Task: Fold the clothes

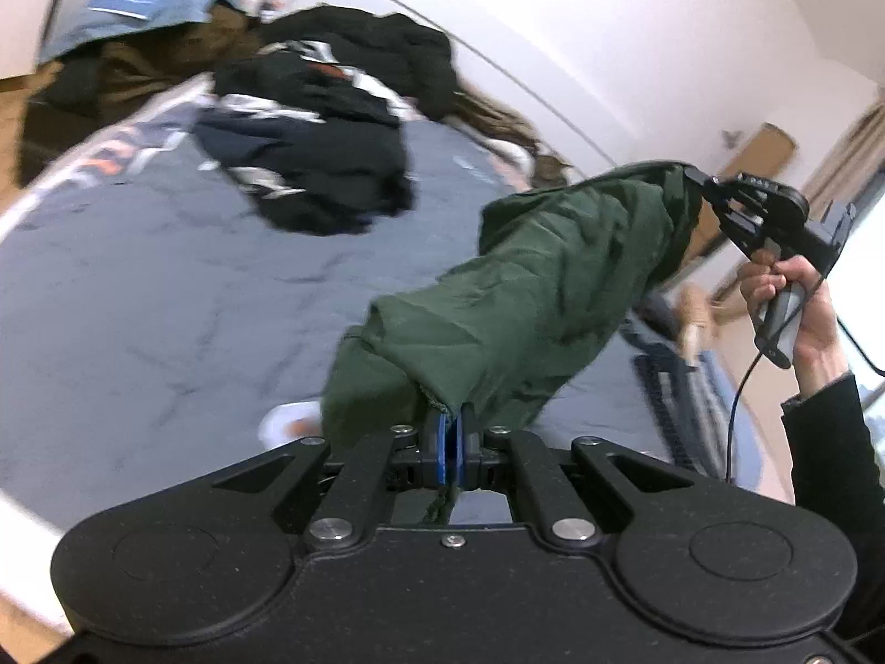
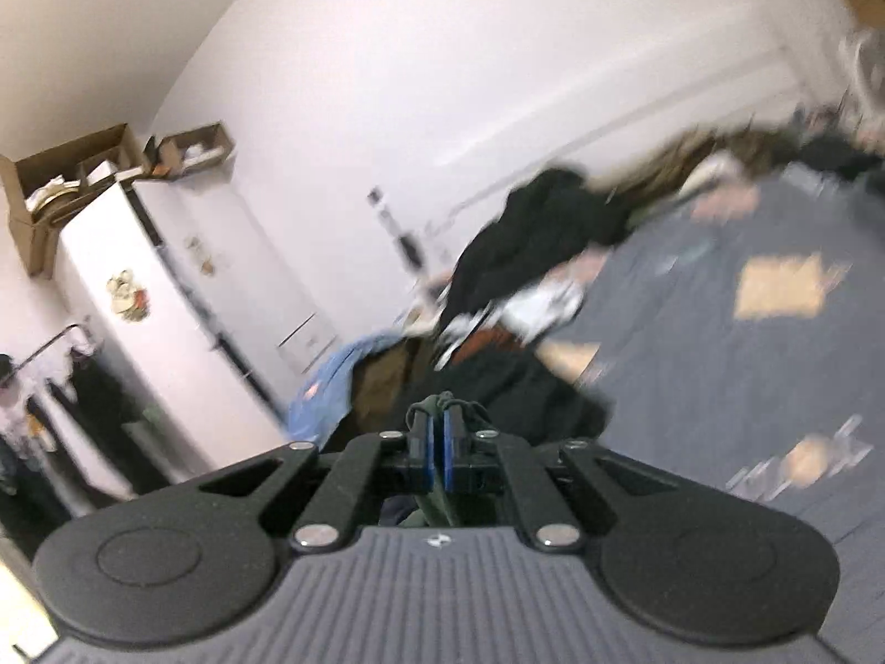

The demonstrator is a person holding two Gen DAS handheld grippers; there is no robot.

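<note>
A dark green garment [image 1: 531,299] hangs stretched in the air above the grey-blue bedspread [image 1: 138,288]. My left gripper [image 1: 449,415] is shut on its near edge, with cloth pinched between the blue pads. At the upper right, my right gripper [image 1: 698,181], held by a hand [image 1: 802,310], is shut on the garment's far corner and lifts it. In the right wrist view, the right gripper [image 2: 441,415] shows a bit of the green cloth [image 2: 437,403] bunched between its closed pads; the rest of the garment is hidden below.
A heap of black, white and brown clothes [image 1: 332,110] lies on the far part of the bed, with a light blue garment [image 1: 149,5] behind it. A white fridge [image 2: 138,321] with cardboard boxes [image 2: 72,166] on top stands by the wall. A cable [image 1: 735,398] dangles from the right handle.
</note>
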